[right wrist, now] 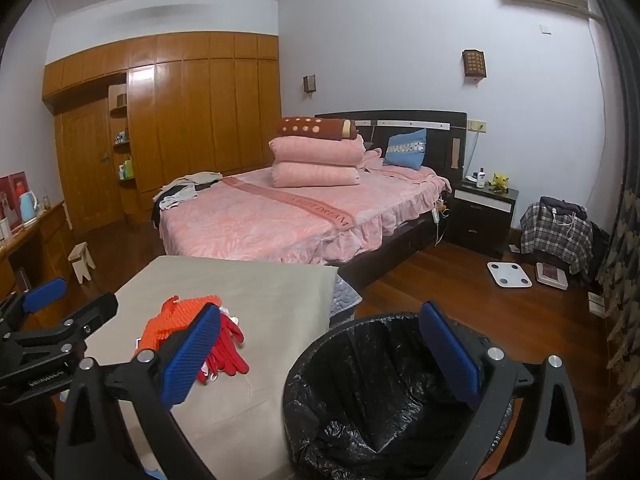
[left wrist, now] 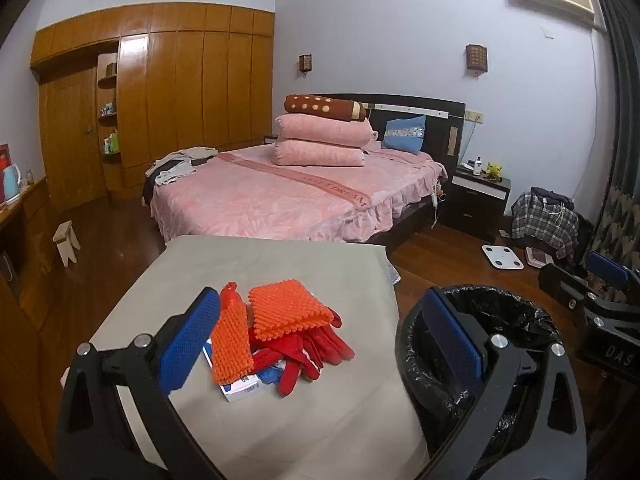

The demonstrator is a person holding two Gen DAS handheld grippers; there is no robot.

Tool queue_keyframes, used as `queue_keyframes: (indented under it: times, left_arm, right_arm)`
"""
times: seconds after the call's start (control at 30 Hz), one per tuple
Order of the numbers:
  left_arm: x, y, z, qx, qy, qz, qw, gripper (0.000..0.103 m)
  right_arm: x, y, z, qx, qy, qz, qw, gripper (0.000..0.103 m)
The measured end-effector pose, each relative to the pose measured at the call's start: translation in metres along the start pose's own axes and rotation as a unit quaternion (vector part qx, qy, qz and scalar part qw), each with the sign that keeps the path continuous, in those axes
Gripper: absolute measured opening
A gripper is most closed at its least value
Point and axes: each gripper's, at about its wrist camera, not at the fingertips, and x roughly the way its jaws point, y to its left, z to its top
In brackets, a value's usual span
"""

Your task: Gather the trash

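Both tongs, left gripper [left wrist: 320, 336] and right gripper [right wrist: 332, 350], gape wide and empty; soft orange bumpy mitts [left wrist: 288, 314], at twelve o'clock, look light, maybe floppy, so pinch an edge.

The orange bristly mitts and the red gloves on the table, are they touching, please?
Touching: the left wrist view shows the orange bristly mitts lying directly on the red gloves, overlapping them in one pile.
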Motion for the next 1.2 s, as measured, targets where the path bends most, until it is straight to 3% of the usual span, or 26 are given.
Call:
queue_keyframes:
  times: [1.2]
  left_arm:
    - [0.0008, 0.0007, 0.0004, 0.001, 0.002, 0.001, 1.0, 0.098]
  right_arm:
    - [0.0043, 0.0002, -0.0028, -0.001, 0.006, 0.0, 1.0, 0.097]
